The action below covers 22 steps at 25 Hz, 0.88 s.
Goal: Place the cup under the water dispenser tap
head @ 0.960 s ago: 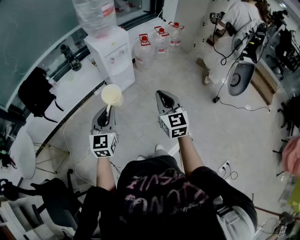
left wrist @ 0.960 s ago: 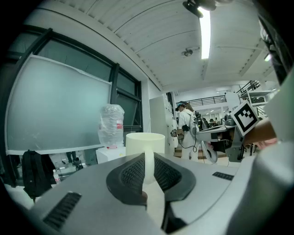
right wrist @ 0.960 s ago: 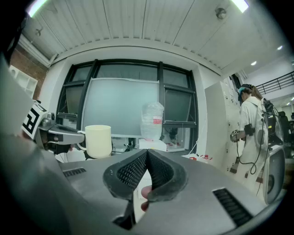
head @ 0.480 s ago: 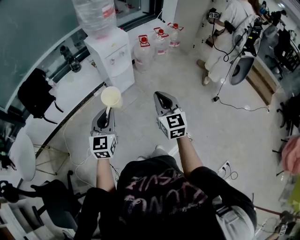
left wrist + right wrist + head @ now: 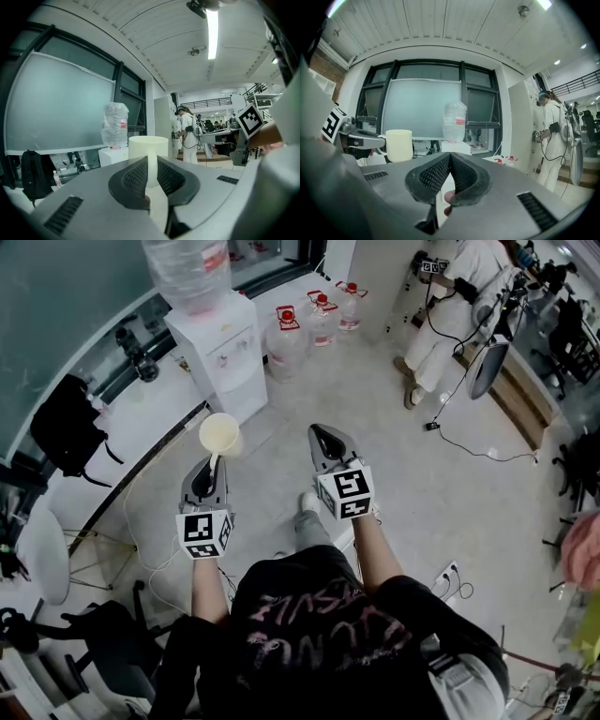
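Left tongs (image 5: 216,461) clamped on cup (image 5: 220,433) handle, cup upright; right tongs (image 5: 322,433) closed, empty; water dispenser (image 5: 223,351) well apart ahead

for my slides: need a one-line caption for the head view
Left gripper holds a cream cup by its handle, short of the white water dispenser; right gripper shut, empty.

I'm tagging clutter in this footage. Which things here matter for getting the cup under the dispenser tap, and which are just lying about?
Part of the job:
- cup, gripped by its handle in the left hand-held gripper
- water dispenser

Just lying about:
- spare water jugs on the floor beside the dispenser
- black backpack
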{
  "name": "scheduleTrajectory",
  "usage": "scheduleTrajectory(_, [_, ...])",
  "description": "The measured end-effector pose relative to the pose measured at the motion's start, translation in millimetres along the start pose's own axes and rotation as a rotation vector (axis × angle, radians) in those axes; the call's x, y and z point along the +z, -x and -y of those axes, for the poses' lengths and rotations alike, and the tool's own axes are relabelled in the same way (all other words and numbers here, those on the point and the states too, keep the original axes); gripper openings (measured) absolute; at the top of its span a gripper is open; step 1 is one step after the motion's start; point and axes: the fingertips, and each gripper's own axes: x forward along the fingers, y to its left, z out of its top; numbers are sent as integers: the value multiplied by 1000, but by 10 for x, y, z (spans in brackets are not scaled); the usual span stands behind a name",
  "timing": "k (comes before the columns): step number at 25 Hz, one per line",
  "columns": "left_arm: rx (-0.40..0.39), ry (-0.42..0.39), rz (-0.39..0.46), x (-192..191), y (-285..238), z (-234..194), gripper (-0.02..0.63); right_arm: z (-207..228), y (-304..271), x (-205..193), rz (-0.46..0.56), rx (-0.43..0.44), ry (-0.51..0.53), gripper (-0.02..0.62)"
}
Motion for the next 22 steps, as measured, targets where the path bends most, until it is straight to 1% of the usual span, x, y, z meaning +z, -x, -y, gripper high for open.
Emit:
scheduleTrajectory(6, [-1,2,-23,-12,-381,-99,48,190,-401,37,-4,17,-2,14])
scheduleTrajectory(11, [0,3,-44,-37,-844,-159,48,467,-819,56,-6,30,-5,14])
scheduleTrajectory(22, [46,28,-104,-46,-1991,-220,48,1368,-1735,11,-31,75,-41,14])
